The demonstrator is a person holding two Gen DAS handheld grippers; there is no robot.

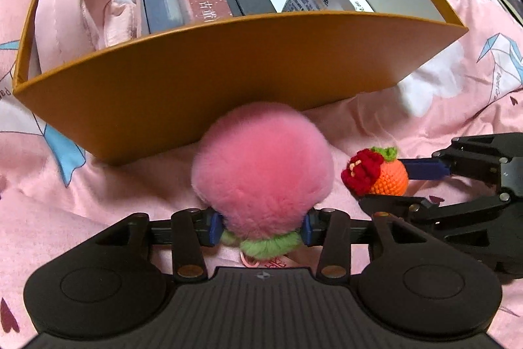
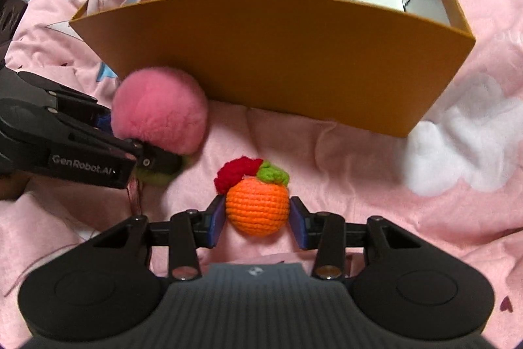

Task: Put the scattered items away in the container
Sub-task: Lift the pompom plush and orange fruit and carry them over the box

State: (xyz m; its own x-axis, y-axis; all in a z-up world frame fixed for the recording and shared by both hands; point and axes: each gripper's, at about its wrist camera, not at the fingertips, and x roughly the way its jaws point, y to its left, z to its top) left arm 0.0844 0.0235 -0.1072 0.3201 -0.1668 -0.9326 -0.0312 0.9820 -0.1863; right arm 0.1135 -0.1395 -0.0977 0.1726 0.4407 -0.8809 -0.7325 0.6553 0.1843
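Pink pompom pinched in your left jaws | orange ball between your right jaws, contact unclear | box directly above both in frame

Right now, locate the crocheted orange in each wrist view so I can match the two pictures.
Left wrist view: the crocheted orange sits at the right edge, mid-height, in the right claw, right of the pink plush ball.
Right wrist view: it is low at center, between that claw's blue pads.
Shared landmark: the orange box, just behind both toys.
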